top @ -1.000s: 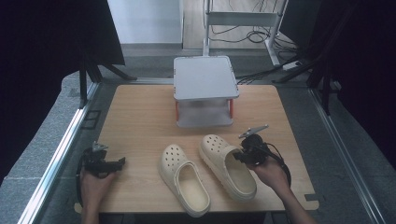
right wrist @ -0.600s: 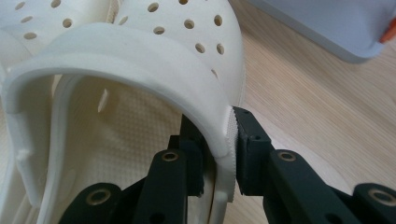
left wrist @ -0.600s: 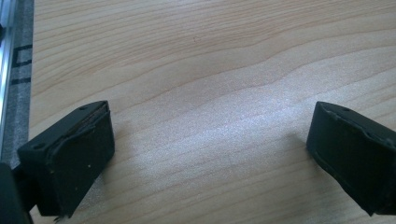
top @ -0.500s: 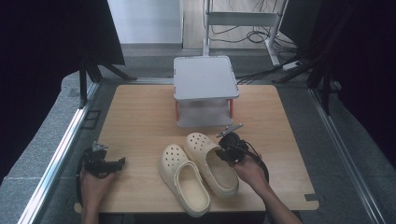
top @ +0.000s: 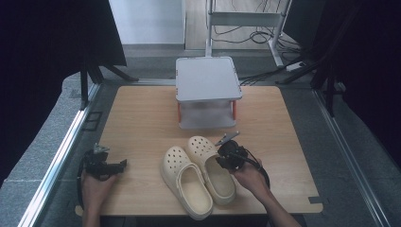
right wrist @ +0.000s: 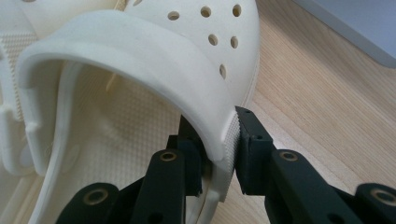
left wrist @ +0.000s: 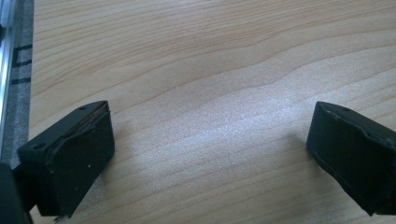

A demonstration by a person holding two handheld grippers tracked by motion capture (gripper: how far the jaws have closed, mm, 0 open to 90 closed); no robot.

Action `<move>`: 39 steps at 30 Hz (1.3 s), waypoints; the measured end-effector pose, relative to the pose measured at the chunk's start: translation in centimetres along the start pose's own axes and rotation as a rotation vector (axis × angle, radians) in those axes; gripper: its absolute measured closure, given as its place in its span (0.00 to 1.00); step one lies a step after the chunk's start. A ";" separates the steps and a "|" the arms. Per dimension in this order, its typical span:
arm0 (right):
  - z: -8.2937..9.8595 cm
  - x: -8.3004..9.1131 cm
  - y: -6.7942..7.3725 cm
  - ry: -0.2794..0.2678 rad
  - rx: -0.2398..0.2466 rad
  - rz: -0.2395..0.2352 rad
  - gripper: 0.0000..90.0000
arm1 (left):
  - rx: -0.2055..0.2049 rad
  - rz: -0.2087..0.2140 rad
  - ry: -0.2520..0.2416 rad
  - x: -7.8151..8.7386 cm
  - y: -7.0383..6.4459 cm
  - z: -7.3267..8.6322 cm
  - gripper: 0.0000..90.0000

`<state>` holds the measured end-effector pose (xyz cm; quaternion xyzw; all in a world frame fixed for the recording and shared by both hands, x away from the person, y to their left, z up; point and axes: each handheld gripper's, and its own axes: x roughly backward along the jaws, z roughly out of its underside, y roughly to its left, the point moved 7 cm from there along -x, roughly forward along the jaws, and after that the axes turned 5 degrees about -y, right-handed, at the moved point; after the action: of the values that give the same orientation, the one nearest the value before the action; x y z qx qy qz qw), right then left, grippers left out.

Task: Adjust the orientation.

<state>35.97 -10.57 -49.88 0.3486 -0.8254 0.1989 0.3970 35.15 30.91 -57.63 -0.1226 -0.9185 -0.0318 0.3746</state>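
The right cream clog (top: 211,166) is held by its side wall between the fingers (right wrist: 250,140) of the right gripper (top: 230,156), one finger inside the shoe and one outside, pressed onto the rim just behind the perforated toe cap. It lies on the near half of the bench (top: 137,123), toe pointing away from the person, and is touched along its inner side by the left cream clog (top: 185,182), which sits a little nearer the front edge.

The left gripper (top: 105,165) is held low over the near left corner of the bench, well apart from the shoes; its fingers (left wrist: 74,154) are spread wide with bare wood between them.

The bench top is pale, wavy-grained wood. A grey two-tier stand (top: 207,90) with orange posts is set at its far middle. Grey carpeted floor (top: 47,142), metal rails, dark curtains and loose cables beyond the bench are seen around it.
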 end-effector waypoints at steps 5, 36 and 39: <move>-0.1 0.3 -0.2 -0.021 -0.021 -0.084 0.60 | 0.000 0.000 0.000 0.0 0.0 0.0 0.01; 1.9 5.4 3.0 -0.180 0.084 -0.261 0.00 | 0.000 0.000 0.000 0.0 0.0 0.0 0.01; 1.8 5.3 3.9 -0.171 0.103 -0.284 0.01 | -0.002 0.000 0.000 0.0 0.0 0.0 0.01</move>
<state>29.80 -11.22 -46.96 0.4971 -0.7873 0.1525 0.3312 35.14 30.91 -57.63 -0.1228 -0.9185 -0.0326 0.3745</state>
